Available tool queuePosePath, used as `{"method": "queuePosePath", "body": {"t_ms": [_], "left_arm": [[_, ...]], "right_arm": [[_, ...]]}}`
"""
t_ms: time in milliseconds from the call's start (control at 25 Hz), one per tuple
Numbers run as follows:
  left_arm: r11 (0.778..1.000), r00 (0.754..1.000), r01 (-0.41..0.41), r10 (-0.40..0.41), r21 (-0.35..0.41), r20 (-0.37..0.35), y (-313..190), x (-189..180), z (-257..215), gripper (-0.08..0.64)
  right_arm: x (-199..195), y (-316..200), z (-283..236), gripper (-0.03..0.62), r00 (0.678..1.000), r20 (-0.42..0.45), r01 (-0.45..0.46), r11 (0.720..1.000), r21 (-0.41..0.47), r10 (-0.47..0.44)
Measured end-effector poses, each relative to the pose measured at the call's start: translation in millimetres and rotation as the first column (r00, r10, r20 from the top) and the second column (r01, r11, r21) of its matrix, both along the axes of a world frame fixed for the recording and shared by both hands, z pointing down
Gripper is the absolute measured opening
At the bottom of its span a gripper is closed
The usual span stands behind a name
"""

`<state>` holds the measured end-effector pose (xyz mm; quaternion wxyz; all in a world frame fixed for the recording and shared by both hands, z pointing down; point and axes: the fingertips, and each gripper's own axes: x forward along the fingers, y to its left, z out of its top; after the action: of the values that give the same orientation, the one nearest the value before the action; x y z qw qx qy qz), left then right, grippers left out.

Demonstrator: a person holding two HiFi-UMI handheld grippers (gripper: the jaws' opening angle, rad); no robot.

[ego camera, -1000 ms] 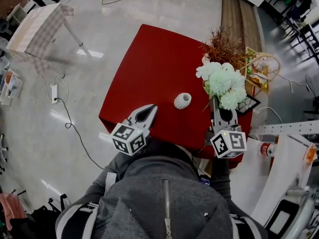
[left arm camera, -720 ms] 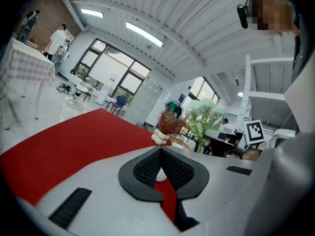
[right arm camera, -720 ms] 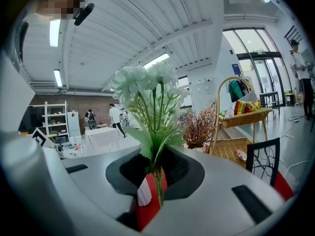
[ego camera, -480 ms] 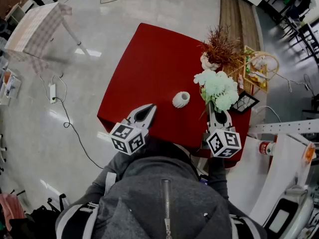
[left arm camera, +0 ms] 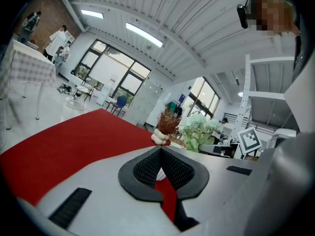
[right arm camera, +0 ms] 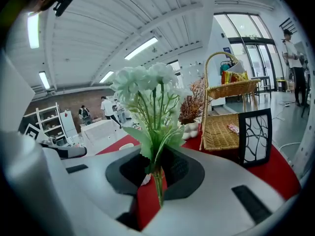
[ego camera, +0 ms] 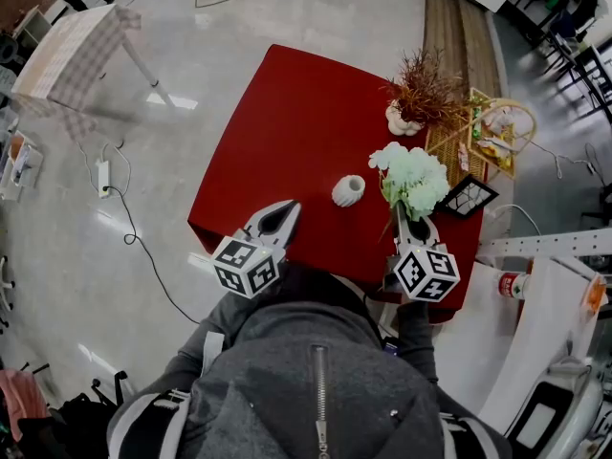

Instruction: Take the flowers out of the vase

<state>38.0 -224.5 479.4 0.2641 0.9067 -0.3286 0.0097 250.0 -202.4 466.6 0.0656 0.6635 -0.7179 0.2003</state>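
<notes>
Right gripper (ego camera: pixel 409 220) has its jaws clamped on the stems of the pale green-white artificial flower bunch (ego camera: pixel 413 178). We see the bunch lower than a second ago, sinking toward the red tabletop (ego camera: pixel 287 122) right of the small white ribbed vase (ego camera: pixel 349 192) and fully clear of it. Extraction looks done; set-down is likely next. Left gripper (ego camera: pixel 279 220) sits left of the vase, jaws pressed together, empty.

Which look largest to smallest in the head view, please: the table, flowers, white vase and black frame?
1. table
2. flowers, though they are held nearer the camera
3. frame
4. vase, only slightly smaller than the frame
</notes>
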Motion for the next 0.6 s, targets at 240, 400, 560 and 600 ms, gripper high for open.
{"method": "queuePosePath", "body": {"t_ms": [240,400,560,600], "left_arm": [[1.0,1.0,-0.004,0.004,0.0,0.006,2.9,1.5,0.5,0.006],[1.0,1.0,-0.003,0.003,0.001,0.009,3.5,2.3,0.0,0.006],[1.0,1.0,-0.006,0.006,0.0,0.012,4.7,3.4,0.3,0.006],[1.0,1.0,-0.007,0.007,-0.001,0.012,5.0,3.6,0.3,0.006]], "right_arm": [[0.8,2.8,0.5,0.058,1.0,-0.008,0.0,1.0,-0.004,0.0],[2.6,3.4,0.8,0.058,1.0,-0.007,-0.002,1.0,-0.003,0.002],[3.4,3.5,0.8,0.058,1.0,-0.006,-0.004,1.0,-0.002,0.004],[3.2,3.8,0.6,0.058,1.0,-0.006,-0.004,1.0,-0.002,0.004]]}}
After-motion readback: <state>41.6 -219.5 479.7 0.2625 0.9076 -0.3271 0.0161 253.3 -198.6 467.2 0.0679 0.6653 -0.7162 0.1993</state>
